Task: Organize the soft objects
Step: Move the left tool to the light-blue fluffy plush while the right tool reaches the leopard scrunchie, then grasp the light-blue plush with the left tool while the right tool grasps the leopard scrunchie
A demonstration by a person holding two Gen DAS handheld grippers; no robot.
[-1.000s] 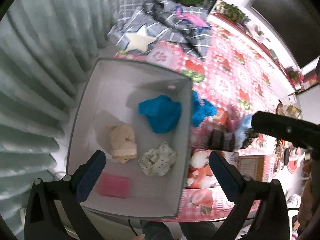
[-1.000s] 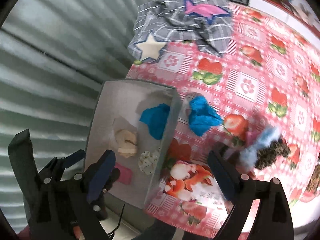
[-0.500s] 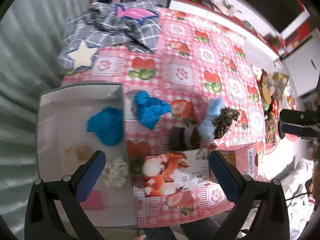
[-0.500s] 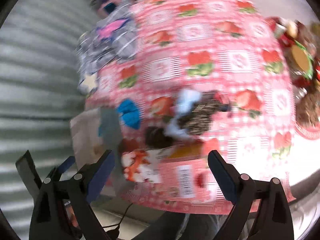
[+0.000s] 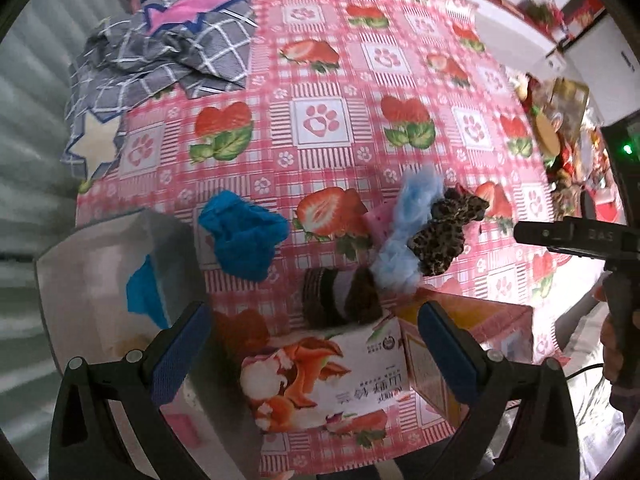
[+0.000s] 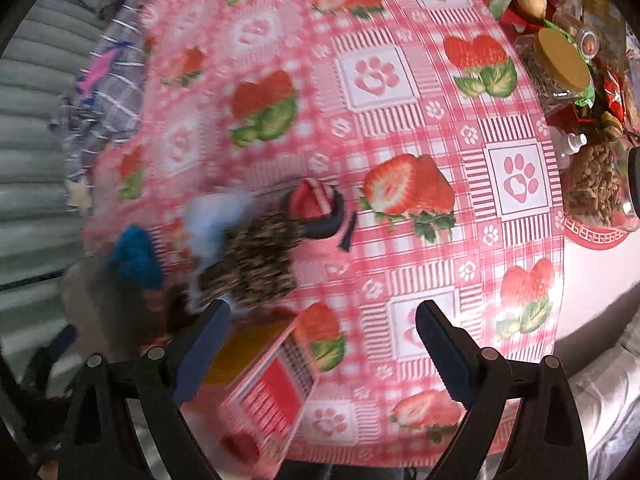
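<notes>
From your left wrist: the left gripper (image 5: 312, 344) is spread wide and empty above a printed carton (image 5: 324, 380). A blue cloth (image 5: 242, 240) lies on the strawberry tablecloth (image 5: 320, 92) just beside the grey bin (image 5: 100, 280); a pale blue fluffy piece (image 5: 408, 232) touches a leopard-print one (image 5: 444, 232).

From your right wrist, blurred: the right gripper (image 6: 322, 348) is spread wide too, holding nothing, with the leopard-print piece (image 6: 256, 264) ahead of its left finger.

Fluffy pale-blue cloth (image 5: 404, 236), glossy printed carton (image 5: 332, 380), smooth plastic tablecloth (image 5: 320, 120).
</notes>
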